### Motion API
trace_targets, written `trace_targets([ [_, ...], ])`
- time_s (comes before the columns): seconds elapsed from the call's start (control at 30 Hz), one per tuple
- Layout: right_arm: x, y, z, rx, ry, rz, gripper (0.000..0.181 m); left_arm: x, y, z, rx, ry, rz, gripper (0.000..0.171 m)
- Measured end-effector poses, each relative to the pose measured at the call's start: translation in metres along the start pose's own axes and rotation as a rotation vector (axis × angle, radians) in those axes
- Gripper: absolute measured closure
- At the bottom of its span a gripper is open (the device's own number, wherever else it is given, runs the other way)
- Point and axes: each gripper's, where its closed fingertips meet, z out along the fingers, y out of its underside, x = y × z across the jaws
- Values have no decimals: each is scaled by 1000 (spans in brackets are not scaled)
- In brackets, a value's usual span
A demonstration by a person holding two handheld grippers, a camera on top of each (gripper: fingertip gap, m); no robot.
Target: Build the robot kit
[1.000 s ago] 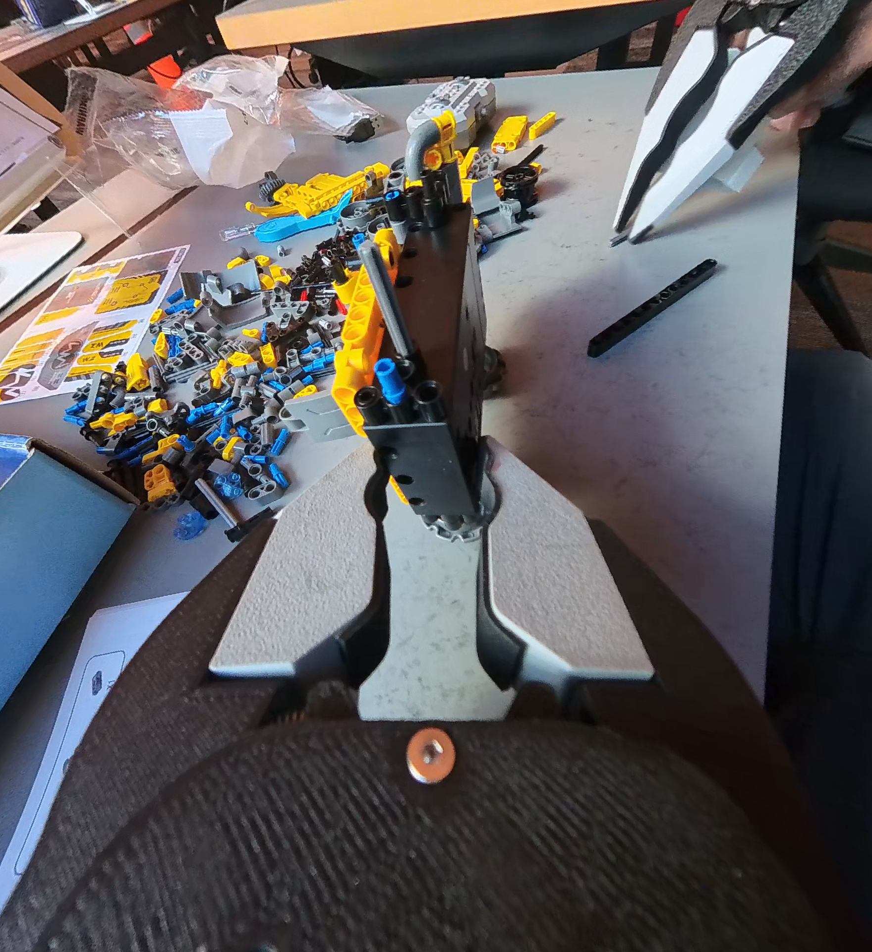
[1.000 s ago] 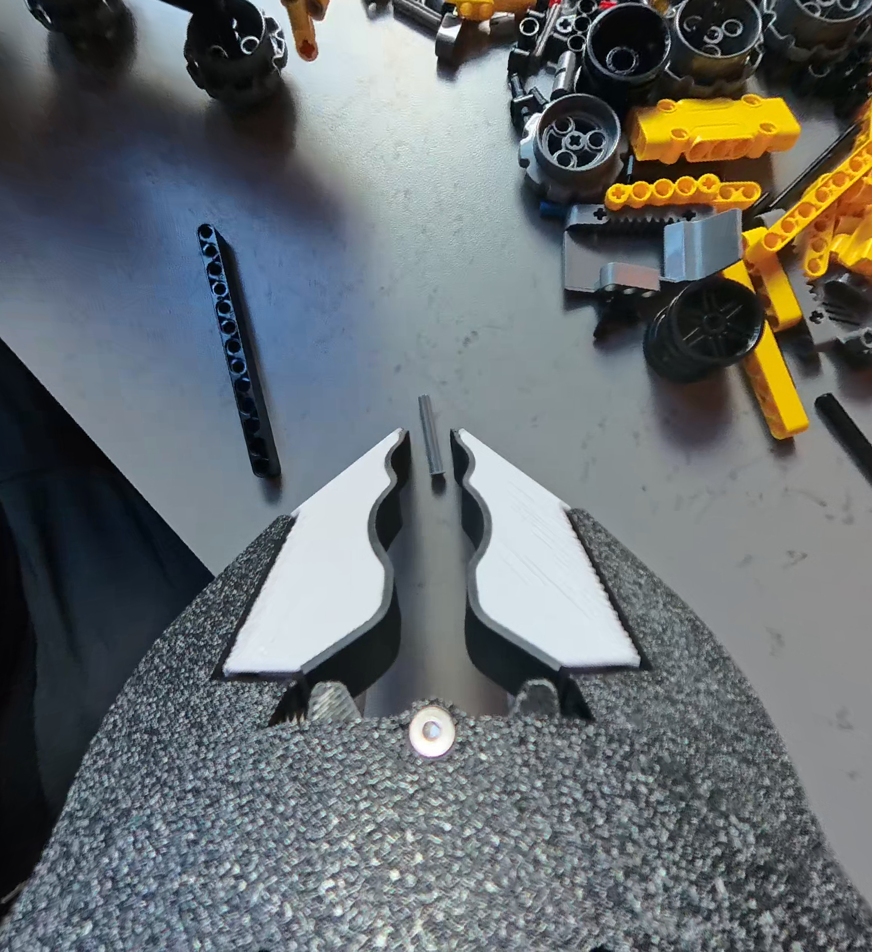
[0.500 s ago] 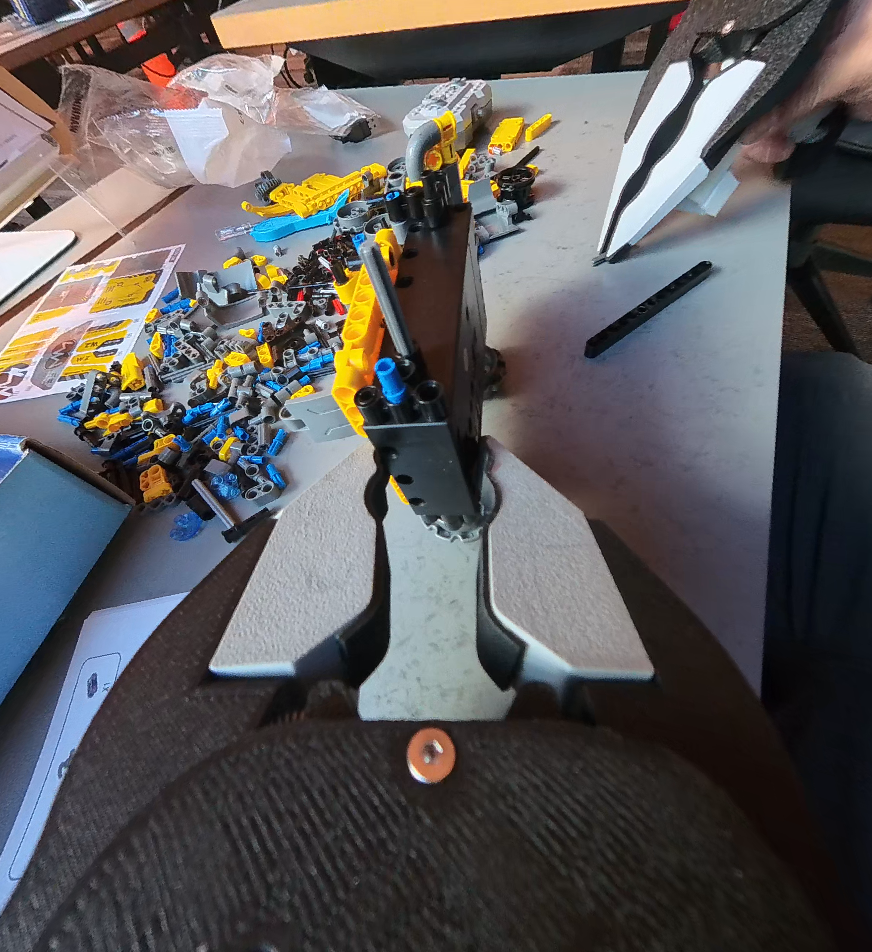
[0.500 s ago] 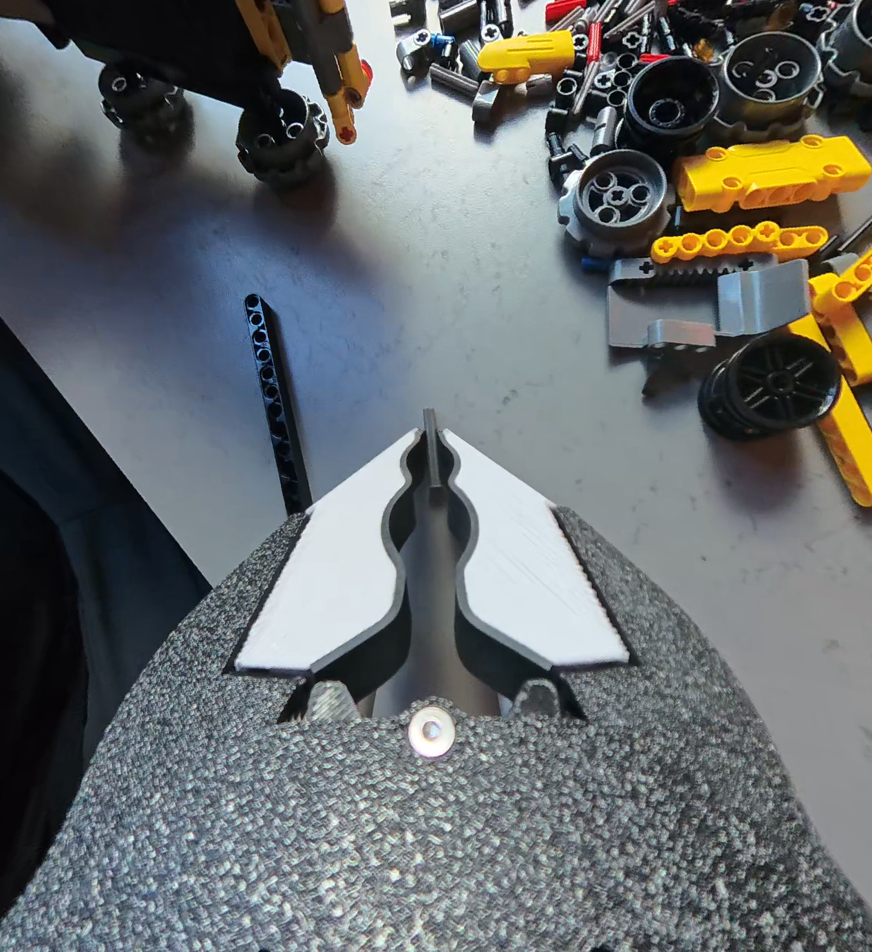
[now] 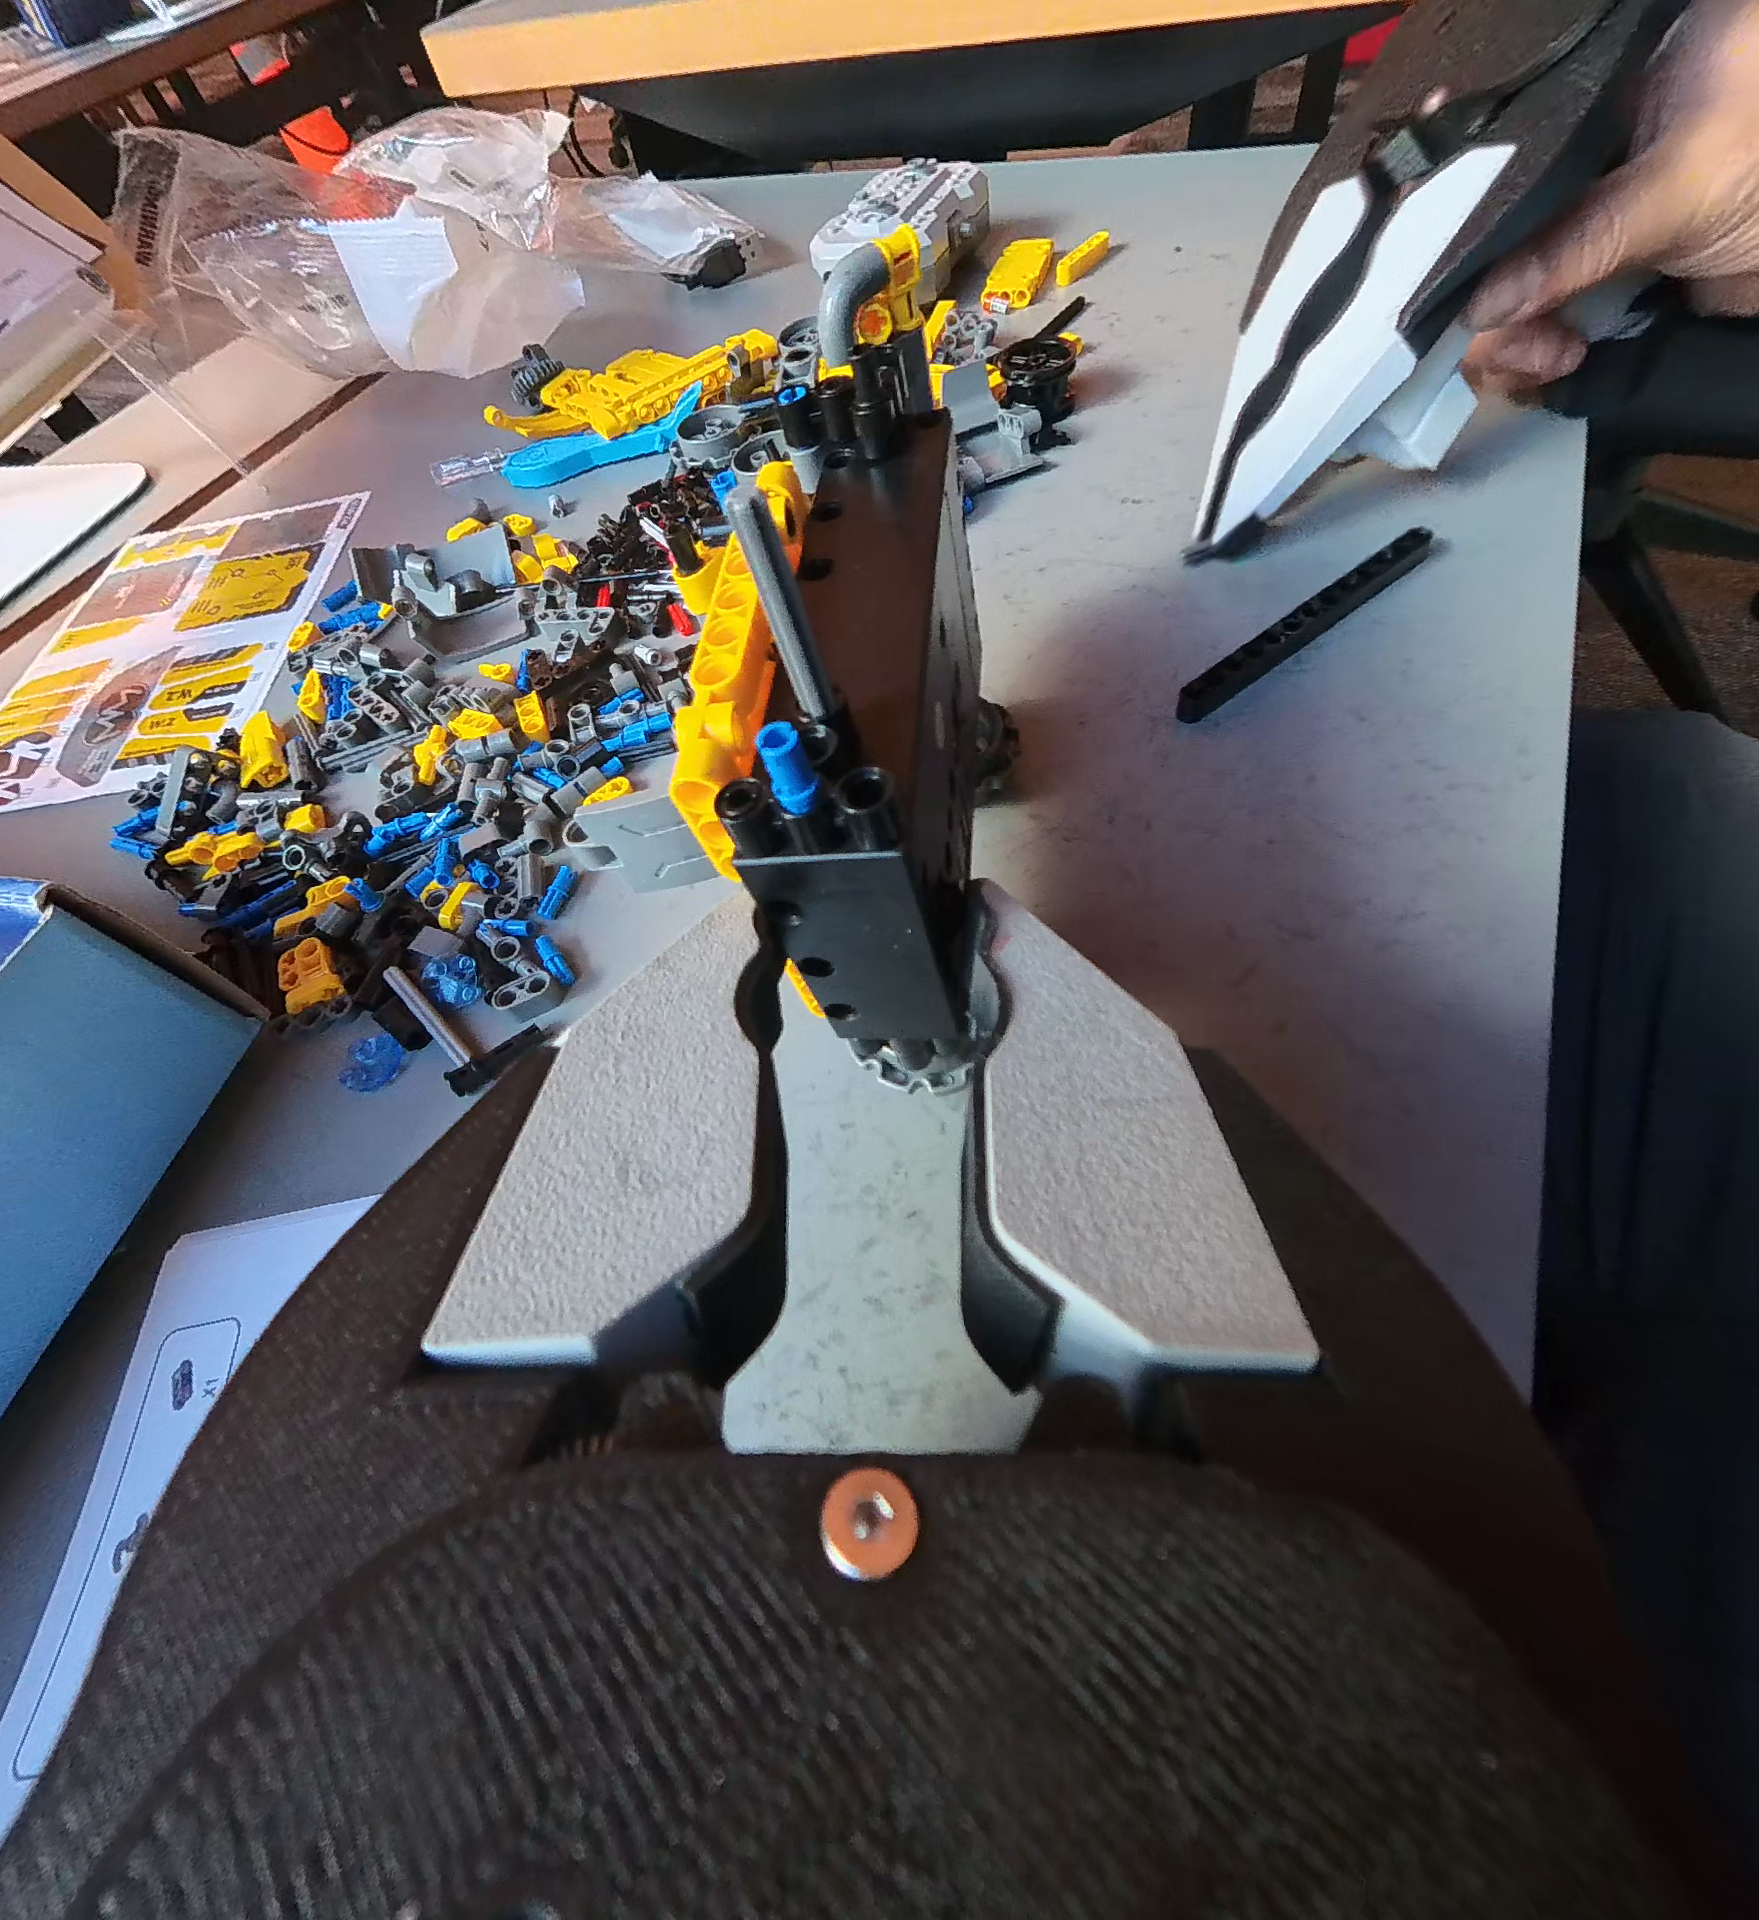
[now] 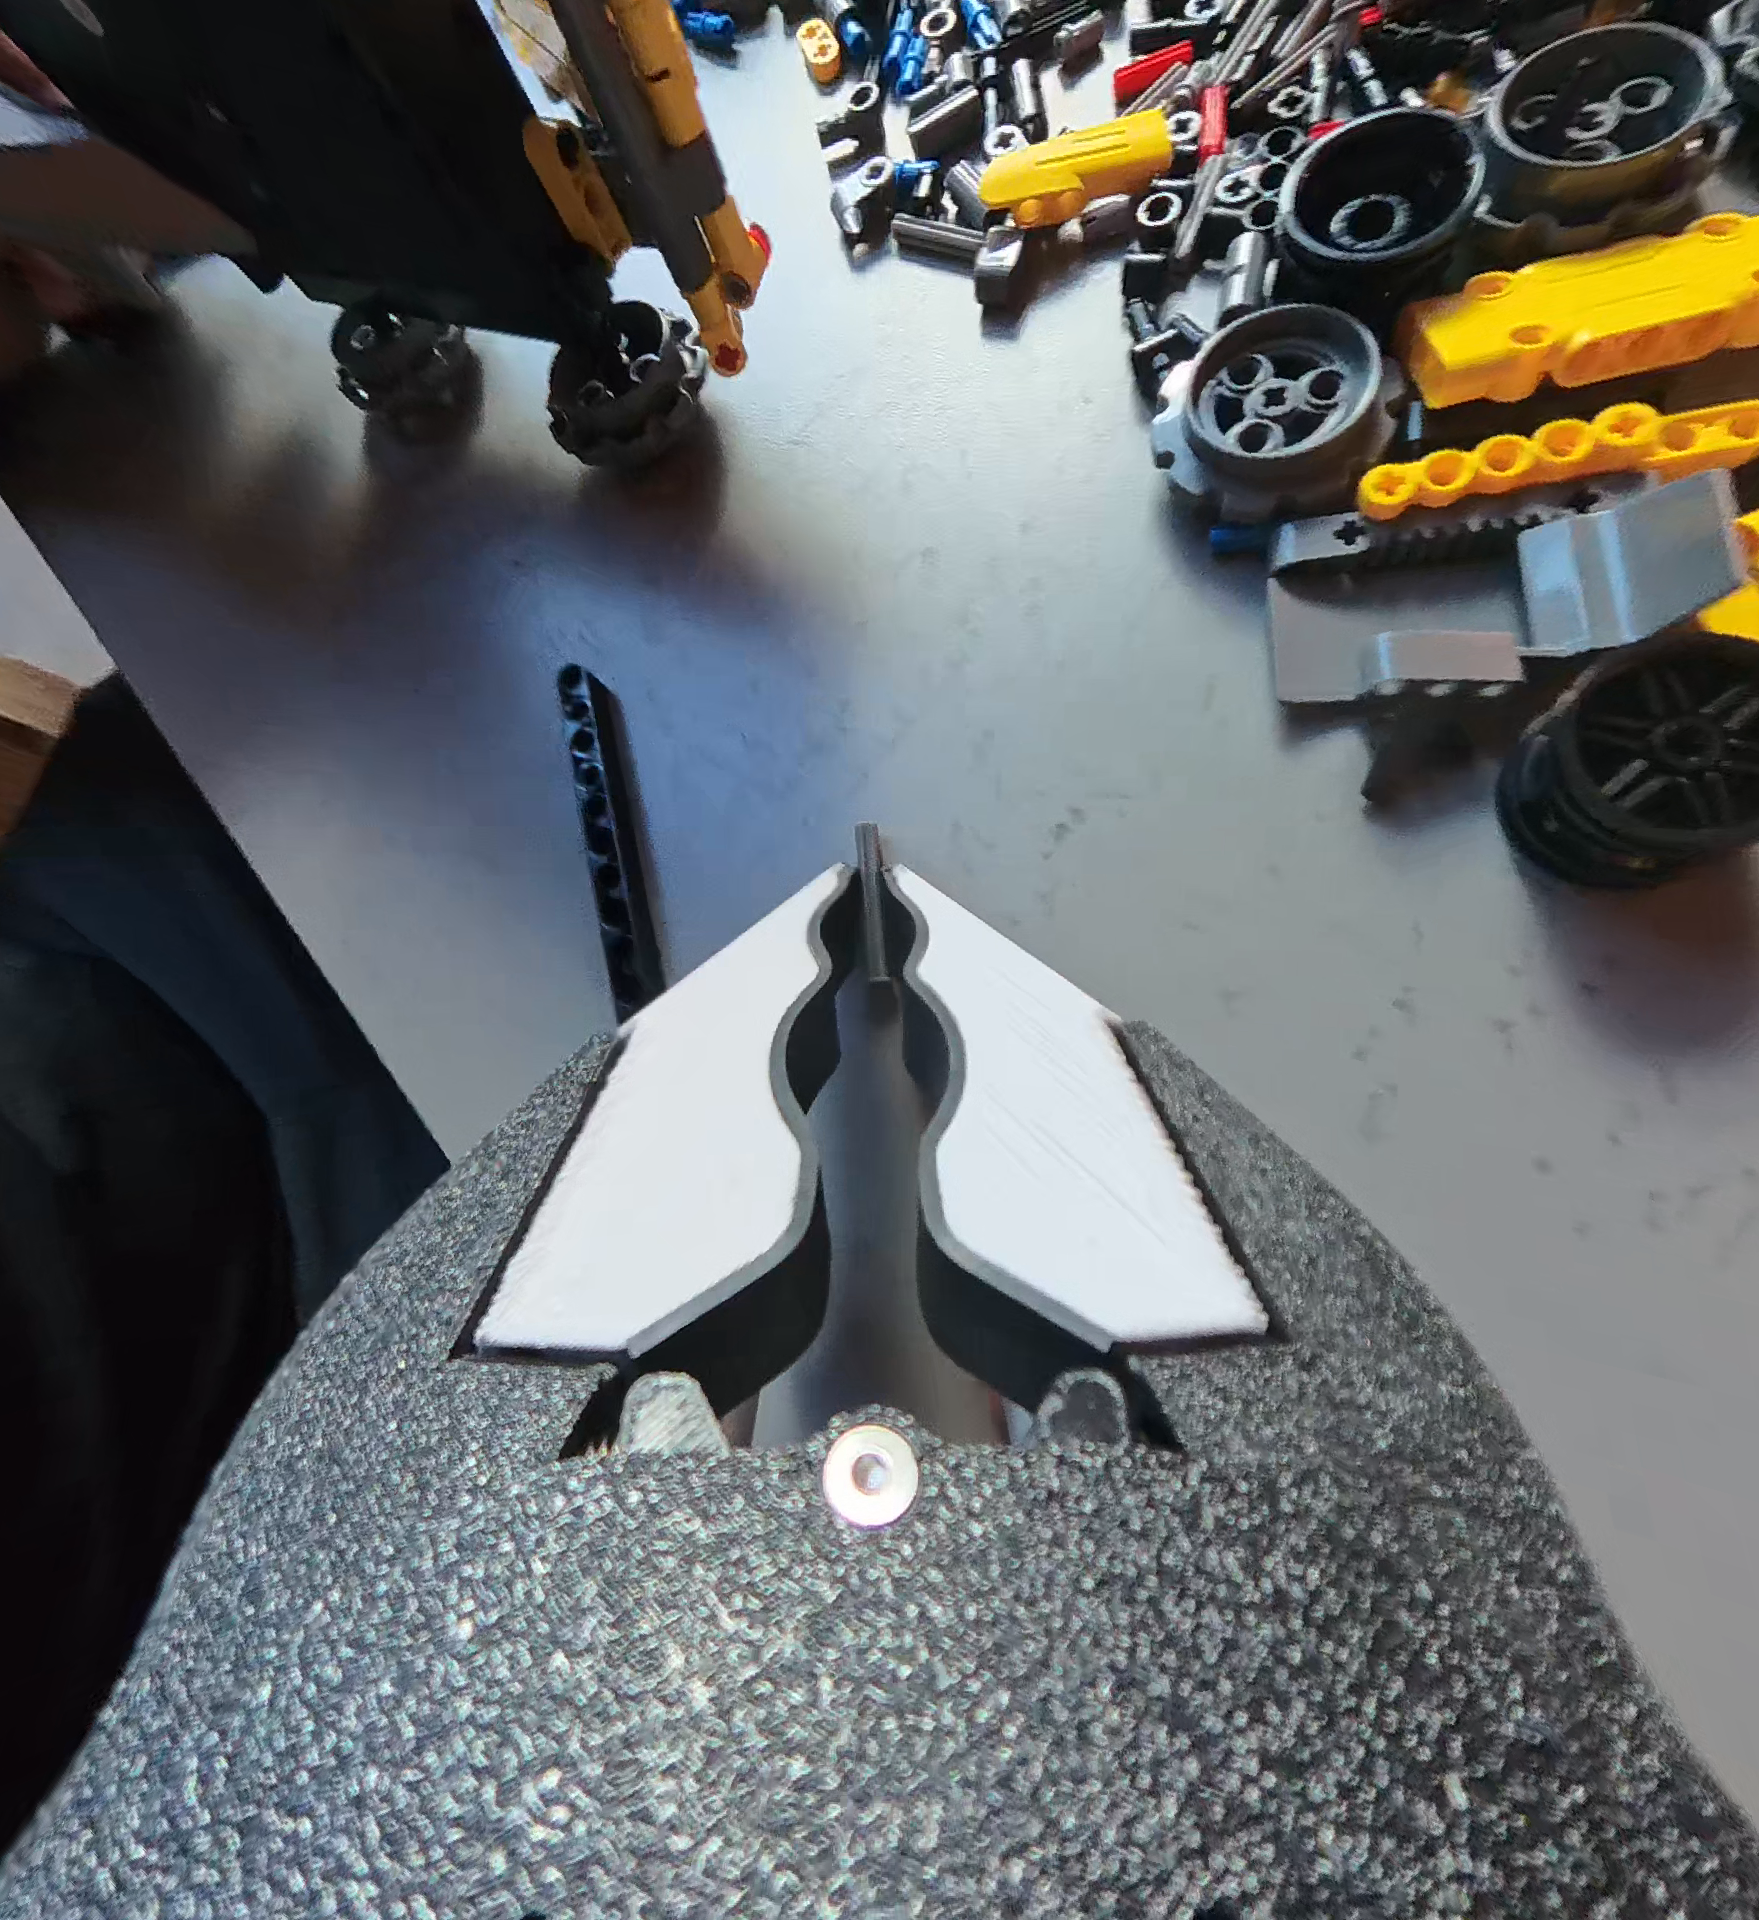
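Left gripper [image 5: 870,977]: left wrist view; its jaws are clamped on the near end of a black-and-yellow brick-built chassis [image 5: 875,665], whose long axis runs straight away from the camera over the grey table [image 5: 1270,935].
Beside it: loose pile of small parts [image 5: 418,769] to the left, black holed beam [image 5: 1306,623] to the right.
Right gripper [image 6: 870,899]: right wrist view; its jaws are pinched together on a short dark axle [image 6: 871,914], held off the table and pointing forward along the fingers.
Nearby: beam [image 6: 610,831] just left of the tips; the chassis' black wheels [image 6: 626,384] stand farther ahead.
Risk: the thin axle could pivot or slip, since only the tips grip it.
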Motion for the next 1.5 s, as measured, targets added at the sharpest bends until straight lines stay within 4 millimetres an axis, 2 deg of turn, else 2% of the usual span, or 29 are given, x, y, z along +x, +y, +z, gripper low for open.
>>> trace_targets([
  [0.17,-13,-8,13,-6,-30,-25,177,0,0,0,1,1,2,142],
  [0.3,-16,-12,18,-1,-41,-33,177,0,0,0,1,1,4,142],
  [1.5,-16,-11,19,3,-57,-21,177,0,0,0,1,6,2,142],
])
